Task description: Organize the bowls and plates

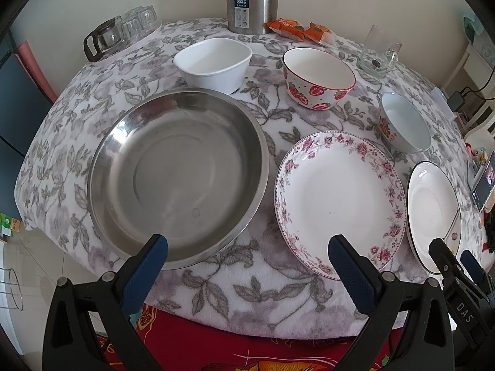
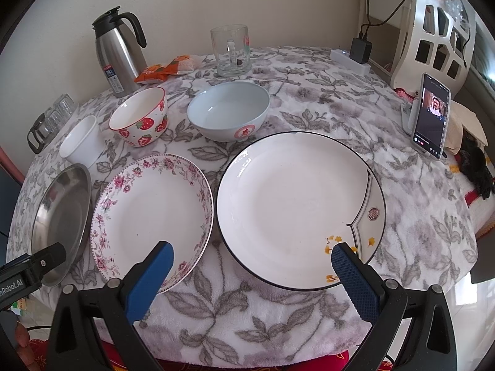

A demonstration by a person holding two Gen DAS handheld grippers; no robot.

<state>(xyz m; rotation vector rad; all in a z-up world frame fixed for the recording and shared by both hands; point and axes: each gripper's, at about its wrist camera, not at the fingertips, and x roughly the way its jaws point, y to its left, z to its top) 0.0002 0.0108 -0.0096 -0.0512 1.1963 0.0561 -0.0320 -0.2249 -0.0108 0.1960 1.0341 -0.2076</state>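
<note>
Plates and bowls lie singly, ready for stacking, as the left gripper [image 1: 247, 247] and right gripper [image 2: 252, 255] hover wide open, empty, near the black-rimmed white plate [image 2: 294, 204].

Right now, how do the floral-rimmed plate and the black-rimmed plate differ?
The pink floral-rimmed white plate carries a flower band all round its rim; the black-rimmed white plate has only a thin dark edge with a small yellow-flower motif on one side. The floral plate looks smaller. It lies beside the stainless steel basin; the black-rimmed one lies furthest right. Both are empty, flat on the tablecloth, unstacked.
</note>
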